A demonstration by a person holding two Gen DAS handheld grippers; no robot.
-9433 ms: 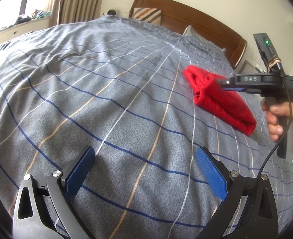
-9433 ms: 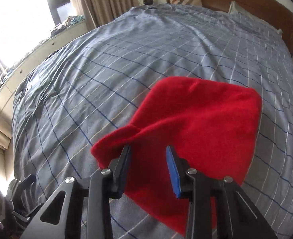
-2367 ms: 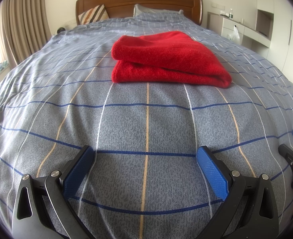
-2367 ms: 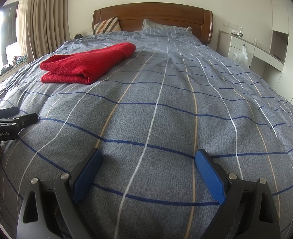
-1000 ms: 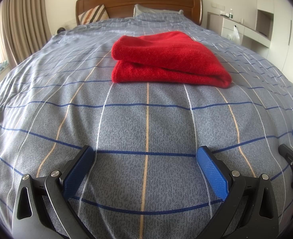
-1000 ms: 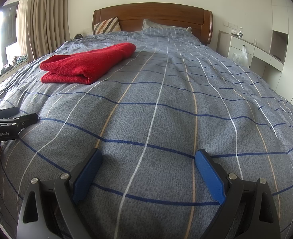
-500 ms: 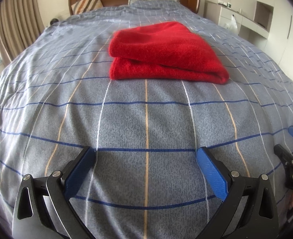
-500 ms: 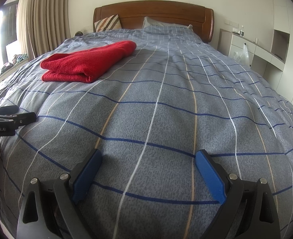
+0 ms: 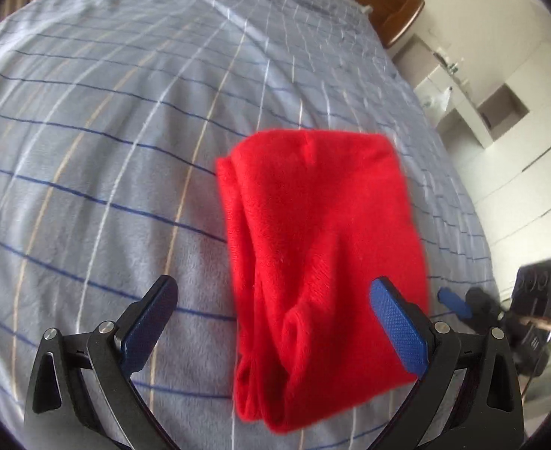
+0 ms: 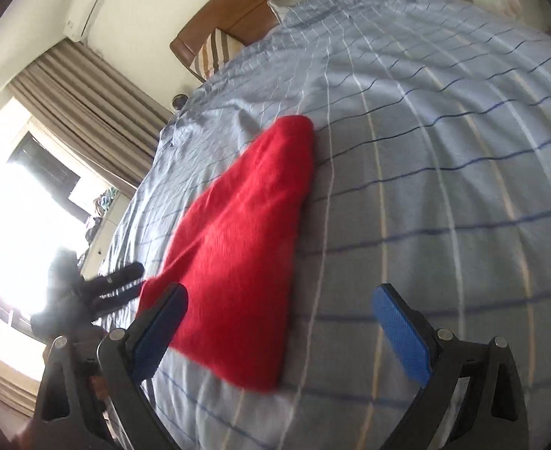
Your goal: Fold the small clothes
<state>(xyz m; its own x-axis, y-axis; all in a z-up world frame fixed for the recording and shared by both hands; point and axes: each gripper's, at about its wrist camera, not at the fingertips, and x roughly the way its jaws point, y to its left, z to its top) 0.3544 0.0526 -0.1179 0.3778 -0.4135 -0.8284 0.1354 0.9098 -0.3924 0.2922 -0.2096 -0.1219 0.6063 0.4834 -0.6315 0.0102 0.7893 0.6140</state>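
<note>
A folded red garment [image 9: 320,247] lies on the grey-blue checked bedspread [image 9: 107,131]. My left gripper [image 9: 275,322] is open and empty, hovering over the garment's near end; its right pad is over the cloth. The garment also shows in the right wrist view [image 10: 238,247]. My right gripper [image 10: 279,326] is open and empty, its left pad at the garment's near corner. The right gripper shows in the left wrist view at the right edge [image 9: 459,303]. The left gripper shows dark against the window glare in the right wrist view [image 10: 99,288].
A wooden headboard [image 10: 238,7] with a striped pillow [image 10: 215,52] stands at the bed's far end. Curtains [image 10: 88,93] and a bright window [image 10: 9,225] are on the left. White cabinets [image 9: 500,112] stand to the right of the bed.
Both grippers have moved quickly from the foot of the bed up to the red garment and tilted. Half a second ago it lay far ahead; now it lies between or beside the pads.
</note>
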